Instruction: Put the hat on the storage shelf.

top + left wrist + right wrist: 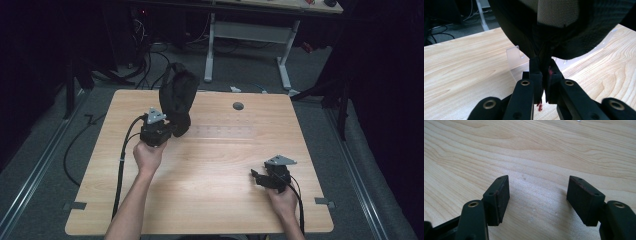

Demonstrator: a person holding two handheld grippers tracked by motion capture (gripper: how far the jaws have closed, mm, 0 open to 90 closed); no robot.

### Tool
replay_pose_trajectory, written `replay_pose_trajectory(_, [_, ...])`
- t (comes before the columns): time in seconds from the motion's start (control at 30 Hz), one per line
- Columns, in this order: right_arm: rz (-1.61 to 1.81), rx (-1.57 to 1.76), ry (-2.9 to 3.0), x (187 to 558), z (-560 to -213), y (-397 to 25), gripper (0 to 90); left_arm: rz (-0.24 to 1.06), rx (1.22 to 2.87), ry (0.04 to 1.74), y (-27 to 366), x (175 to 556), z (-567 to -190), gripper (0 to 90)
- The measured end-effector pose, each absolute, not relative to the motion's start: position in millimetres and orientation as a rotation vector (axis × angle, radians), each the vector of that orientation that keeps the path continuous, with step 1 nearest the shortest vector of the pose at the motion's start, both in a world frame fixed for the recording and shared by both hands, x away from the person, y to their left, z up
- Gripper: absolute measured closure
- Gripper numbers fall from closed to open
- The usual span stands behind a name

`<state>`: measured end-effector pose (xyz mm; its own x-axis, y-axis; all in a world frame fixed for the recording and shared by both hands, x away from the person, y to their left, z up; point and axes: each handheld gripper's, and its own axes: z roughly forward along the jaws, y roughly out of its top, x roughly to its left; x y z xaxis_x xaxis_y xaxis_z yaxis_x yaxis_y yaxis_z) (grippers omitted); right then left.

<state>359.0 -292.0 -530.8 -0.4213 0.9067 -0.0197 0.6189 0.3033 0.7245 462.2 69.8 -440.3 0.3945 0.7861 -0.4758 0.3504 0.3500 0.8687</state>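
Note:
A black fabric item with a mesh lining, like a cap (178, 97), hangs lifted above the wooden table (210, 200). My left gripper (159, 131) is shut on its lower edge; in the left gripper view the jaws pinch the dark cloth (564, 30) at my left gripper (543, 75). A clear plastic piece (514, 58) lies on the table behind the jaws. My right gripper (260, 177) rests low at the right front of the table, open, with bare wood between its pads (502, 197) in the right gripper view, where my right gripper (537, 195) holds nothing.
A round grey grommet (238, 106) sits in the table near its far edge. A second desk with white legs (210, 45) stands beyond on the grey floor. Cables (120, 165) trail from the left gripper over the table's left side.

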Motion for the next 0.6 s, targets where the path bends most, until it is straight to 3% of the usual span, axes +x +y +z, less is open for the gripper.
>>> replay_pose_trajectory(0.6, [0.905, 1.355, 2.149, 359, -531, -292, 35.0, 0.34, 1.234, 1.242, 72, 464, -456, 84.9])
